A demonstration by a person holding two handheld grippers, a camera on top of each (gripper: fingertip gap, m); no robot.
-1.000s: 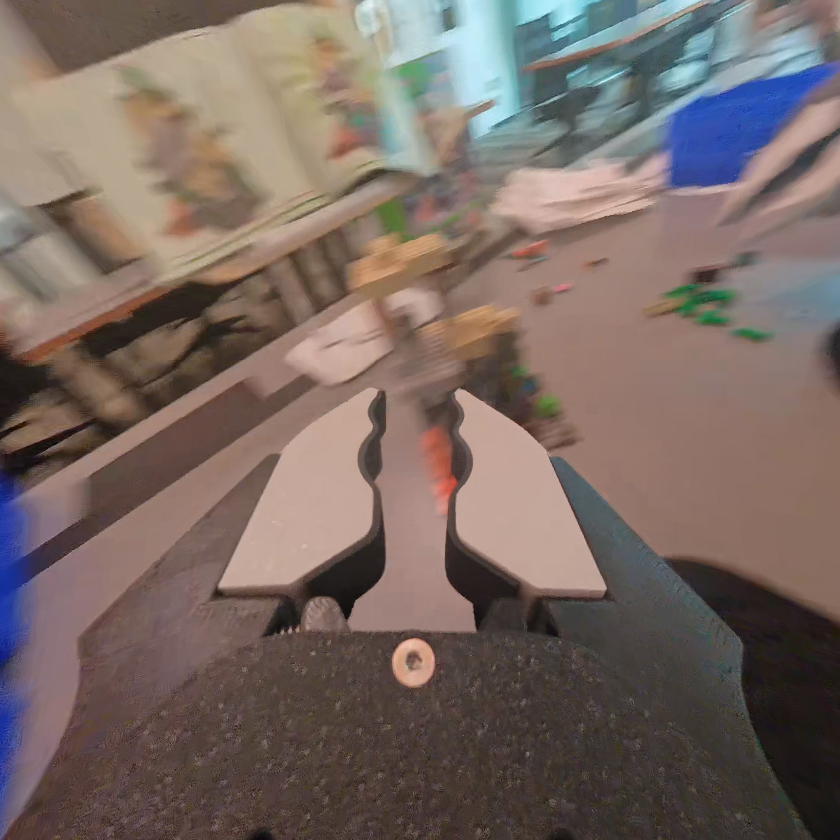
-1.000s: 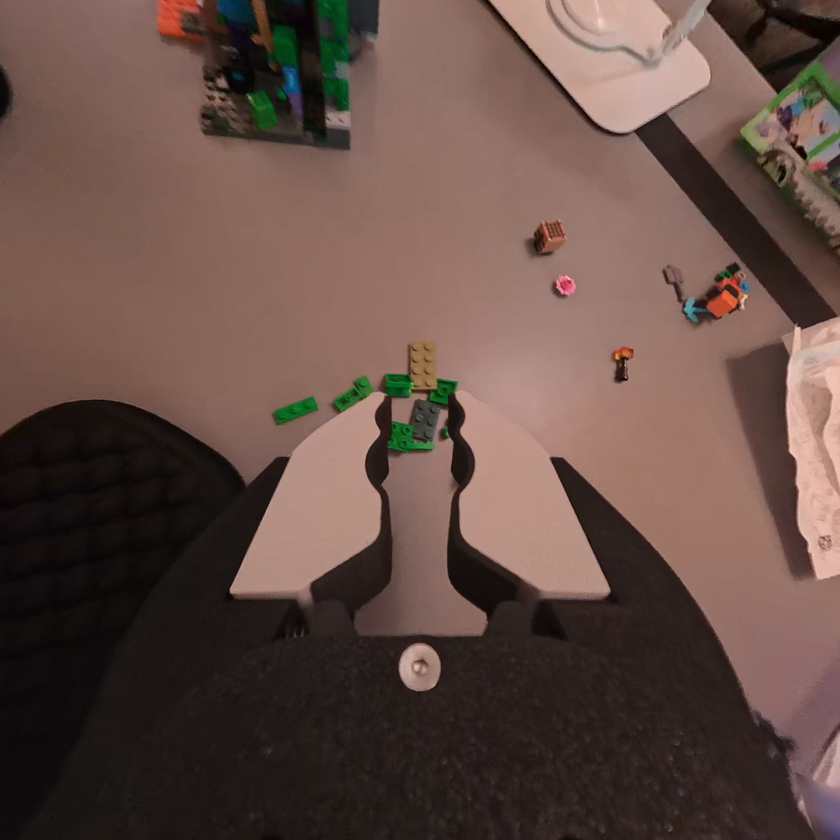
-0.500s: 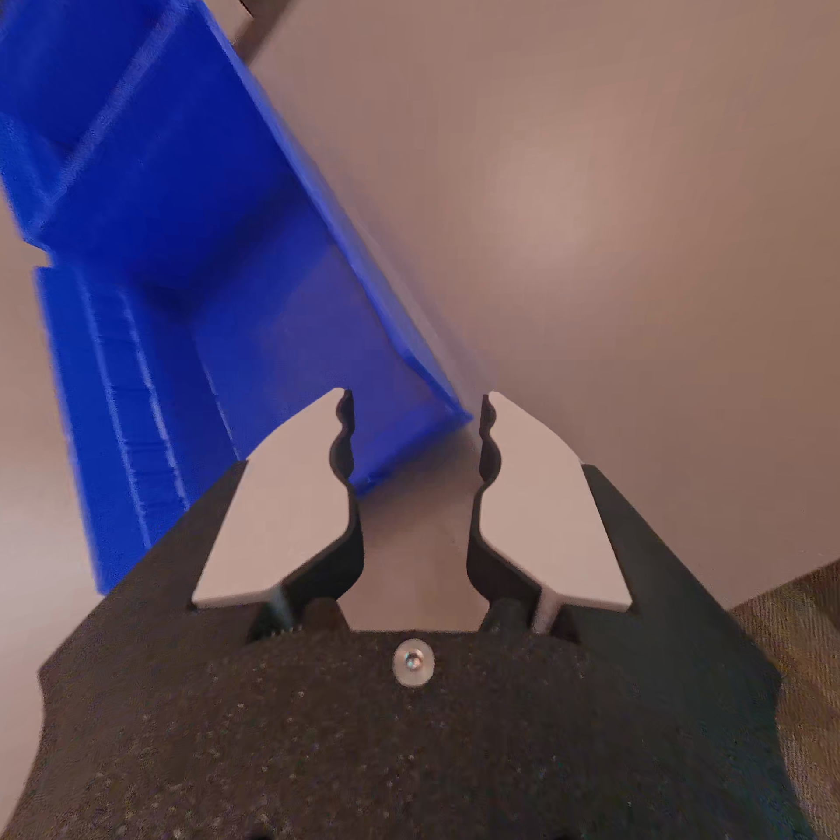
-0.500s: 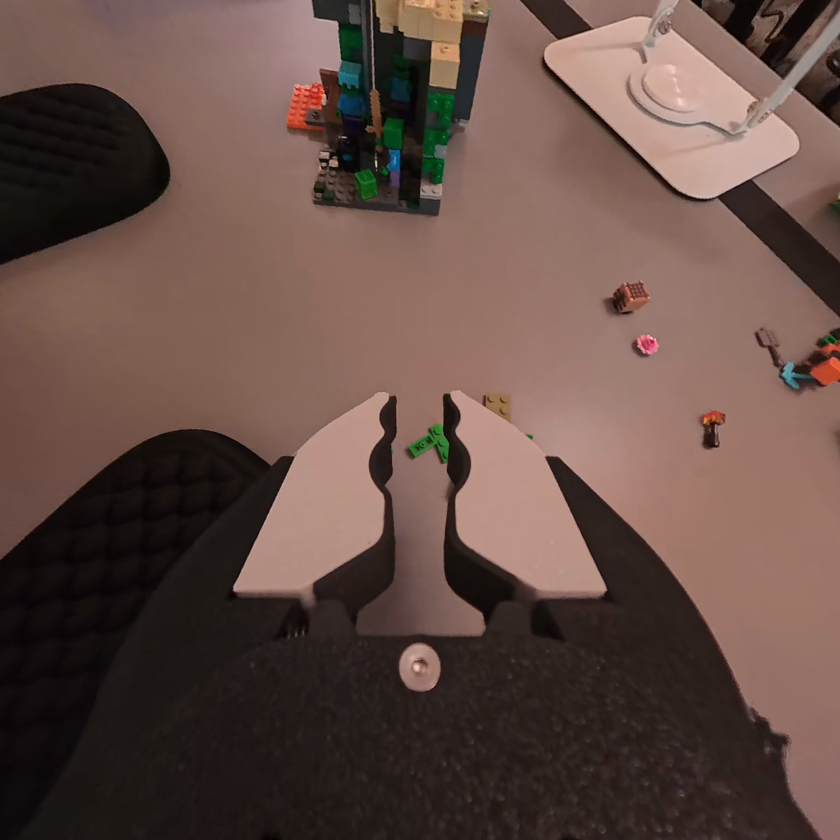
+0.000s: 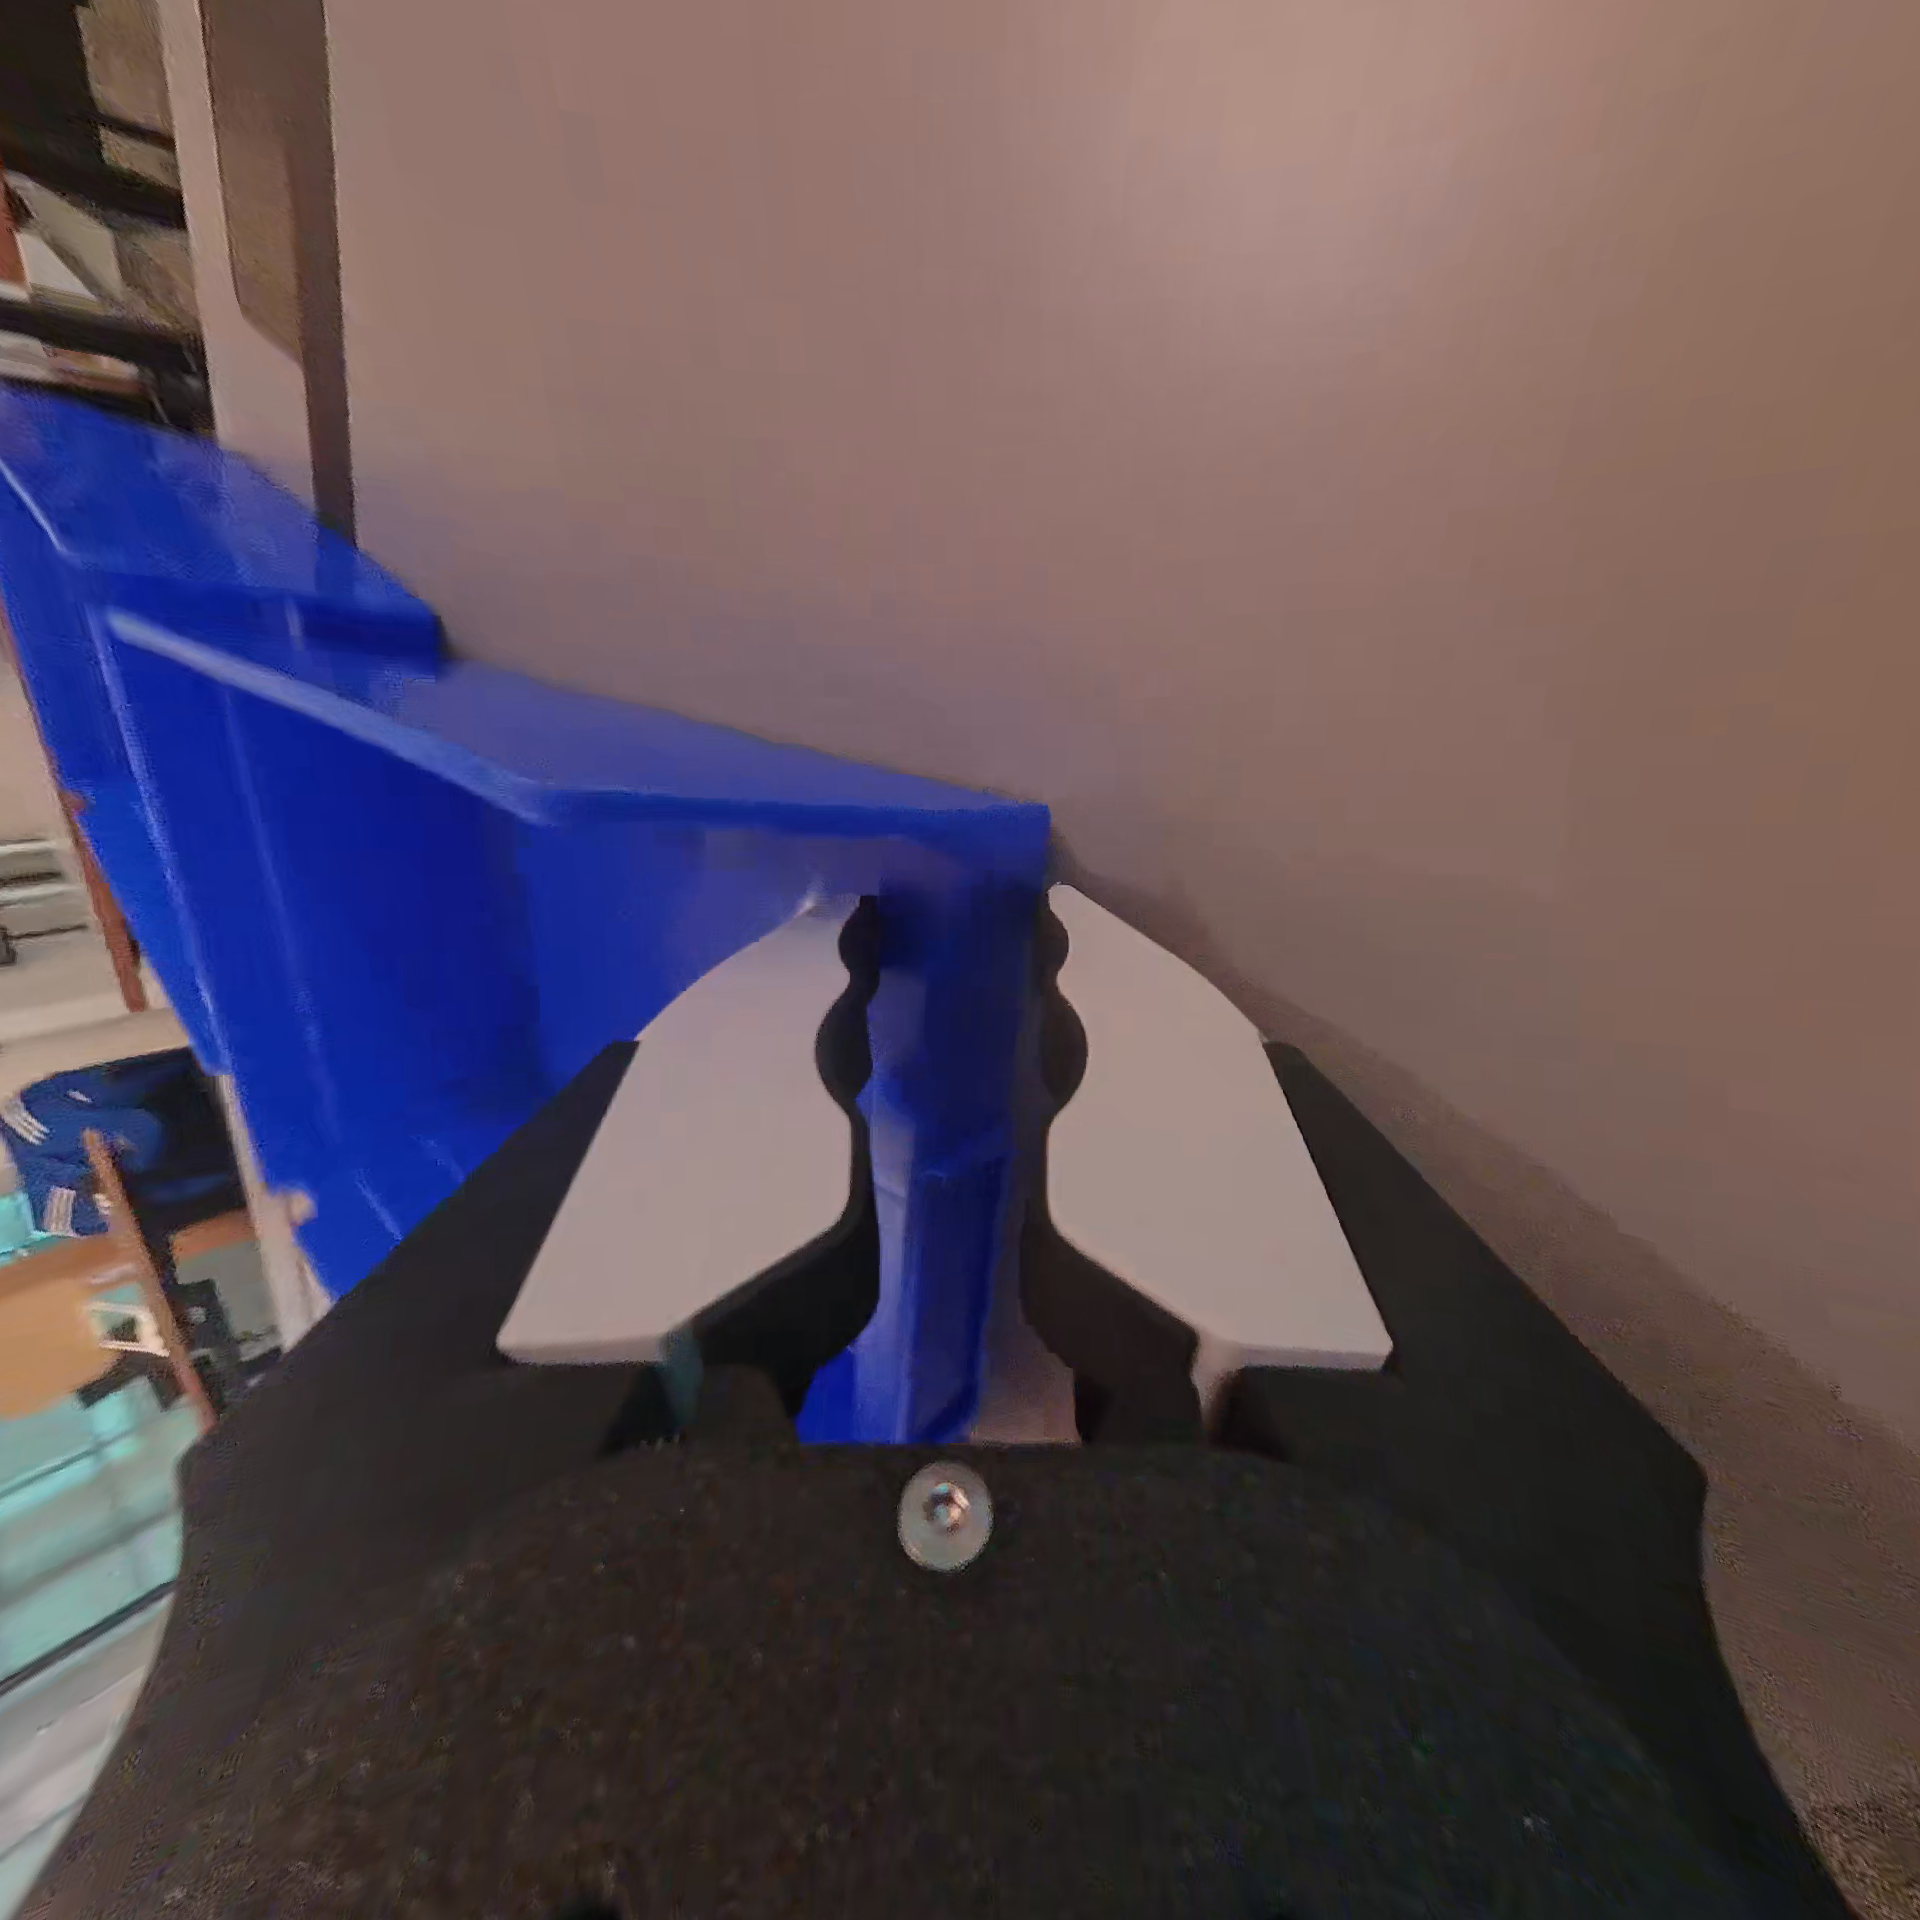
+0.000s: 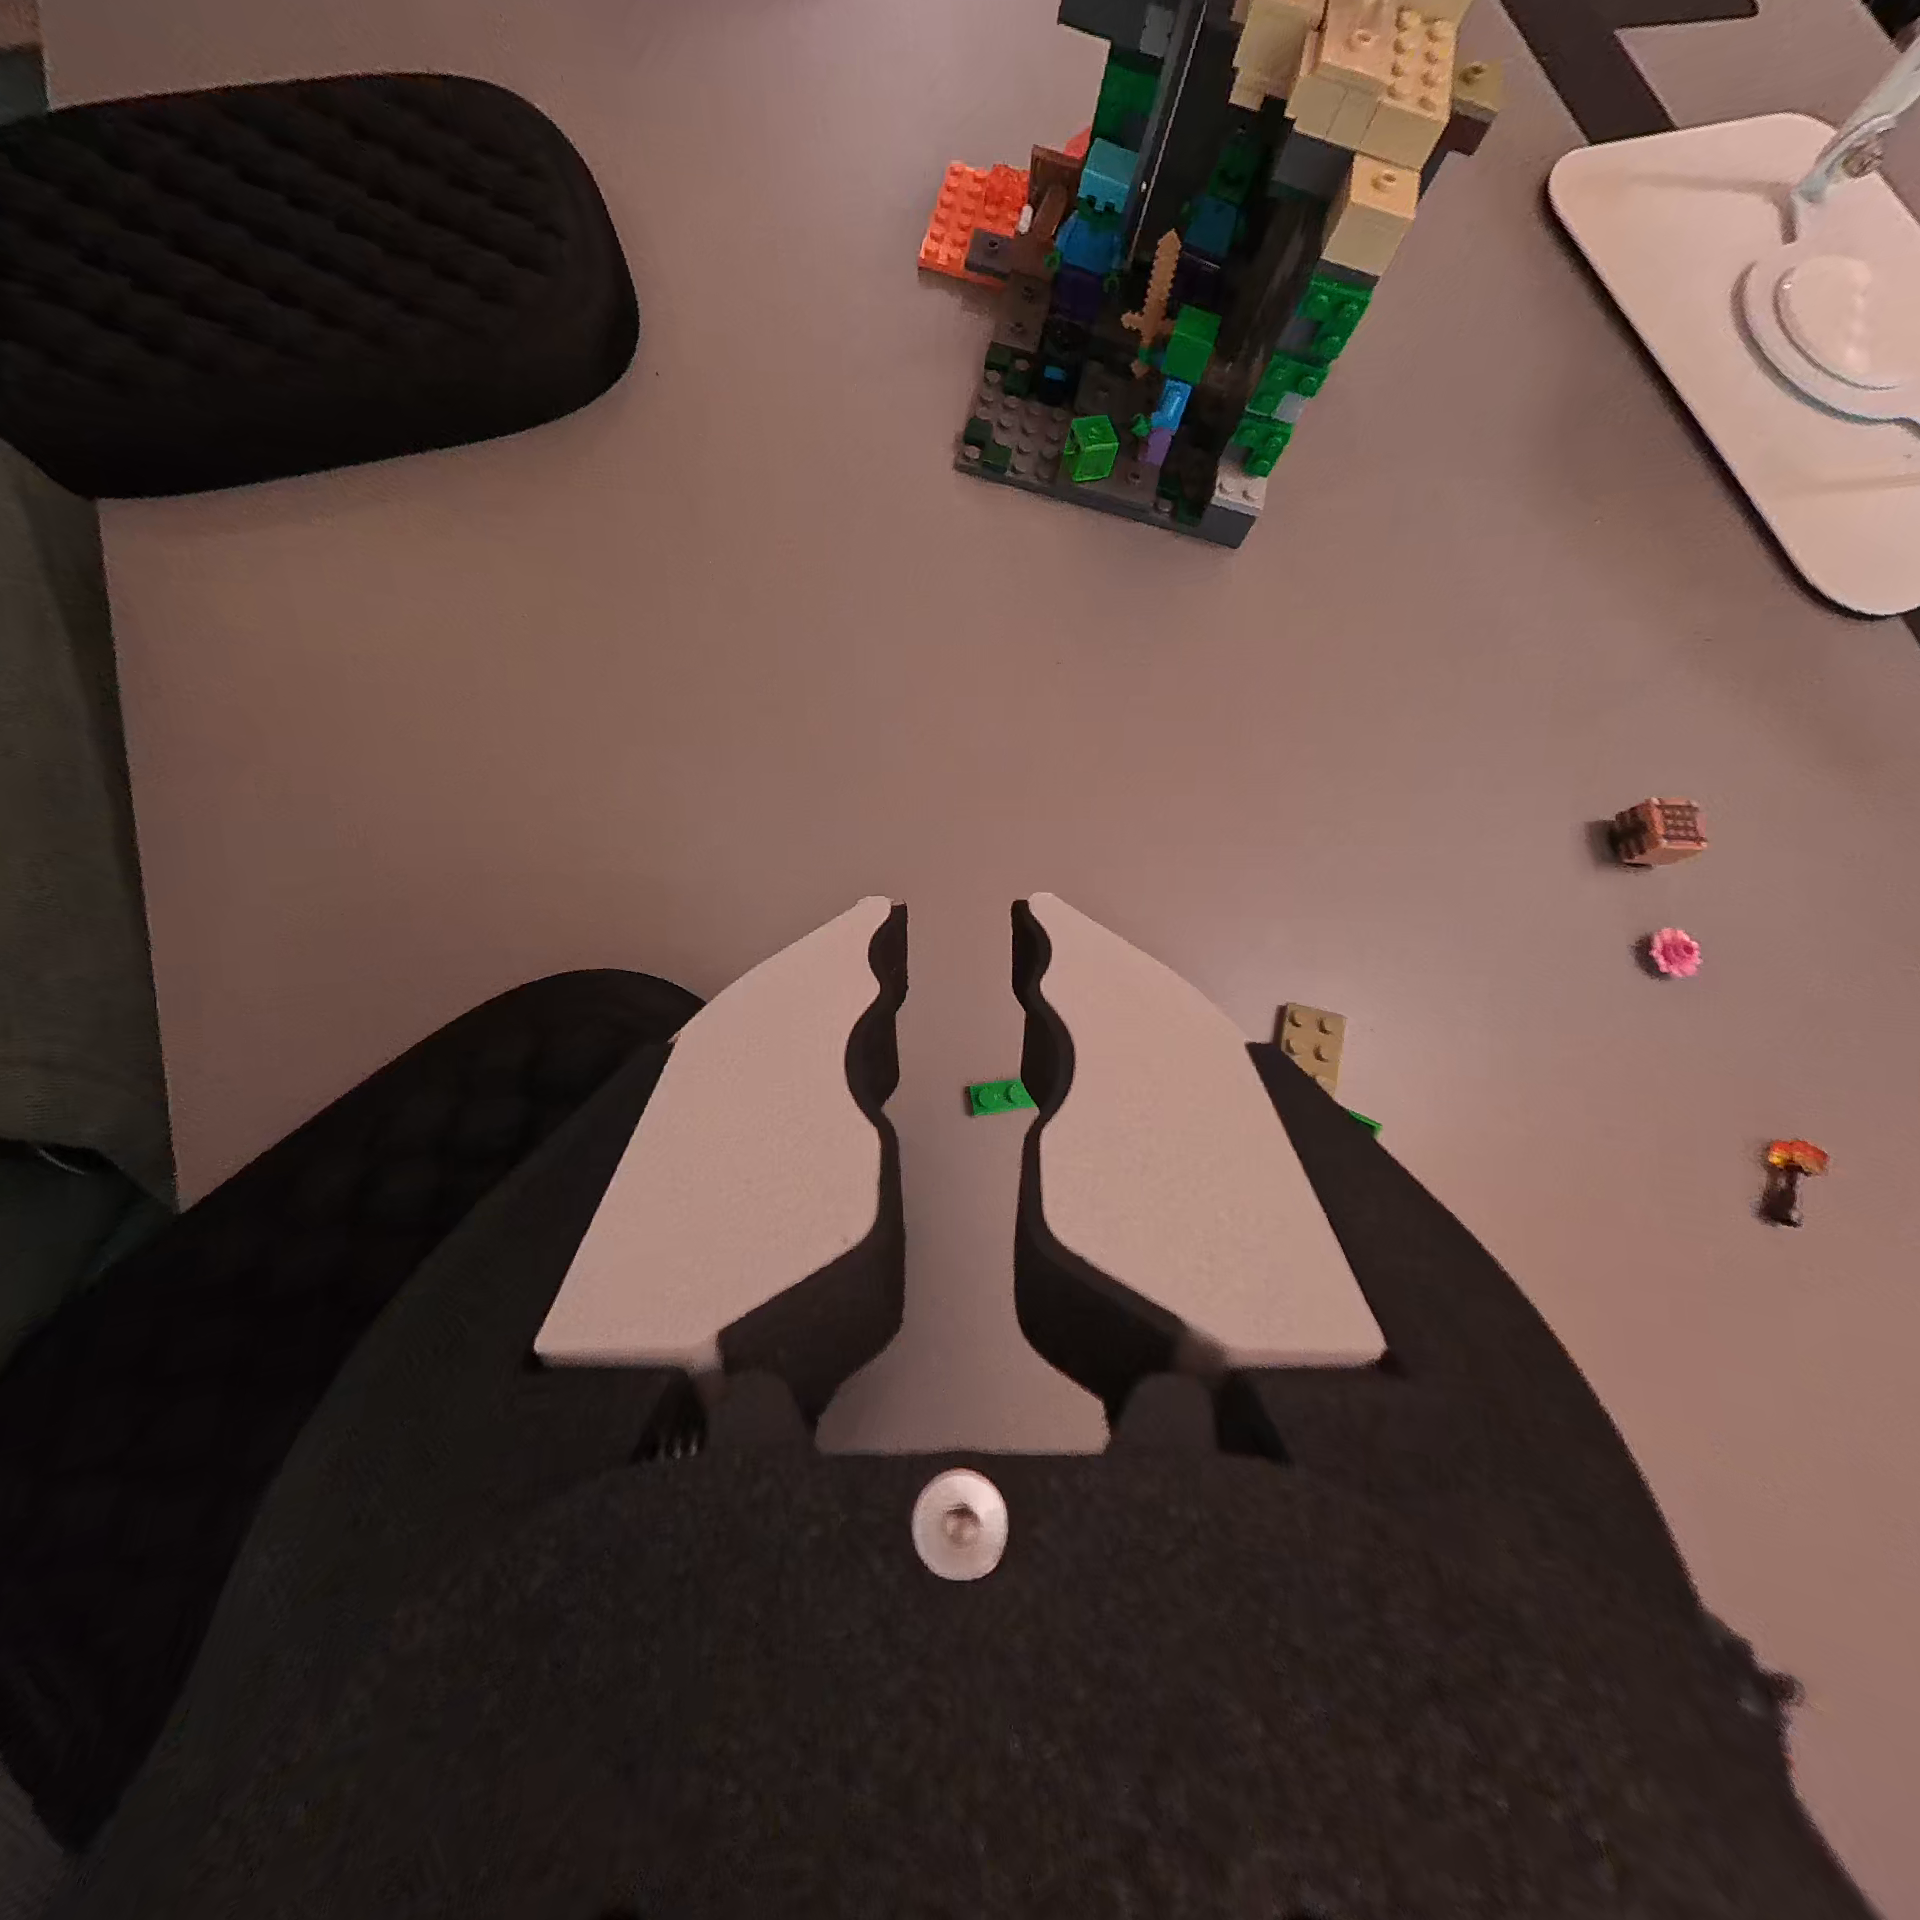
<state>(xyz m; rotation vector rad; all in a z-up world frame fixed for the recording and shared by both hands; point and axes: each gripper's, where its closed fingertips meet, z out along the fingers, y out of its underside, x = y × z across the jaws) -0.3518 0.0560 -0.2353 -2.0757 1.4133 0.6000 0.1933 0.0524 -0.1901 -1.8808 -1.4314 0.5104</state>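
The left hand-held gripper (image 5: 951, 914) is clamped on the corner wall of a blue plastic bin (image 5: 436, 894) resting on the grey desk (image 5: 1351, 468). The right hand-held gripper (image 6: 958, 906) hangs above the desk with its fingers slightly apart and nothing between them; a small green plate (image 6: 997, 1096) lies beneath, a tan plate (image 6: 1313, 1039) just beside, a brick tower (image 6: 1195, 270) farther ahead

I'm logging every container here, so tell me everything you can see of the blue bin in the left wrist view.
The blue plastic bin is glossy, saturated blue, with flat walls and a stepped rim, somewhat blurred. It appears open-topped; no contents show. It sits tilted in the view beside the grey table. The left gripper straddles one corner wall, a finger on each side, seemingly clamped on it. Whether its base rests on the table cannot be told.
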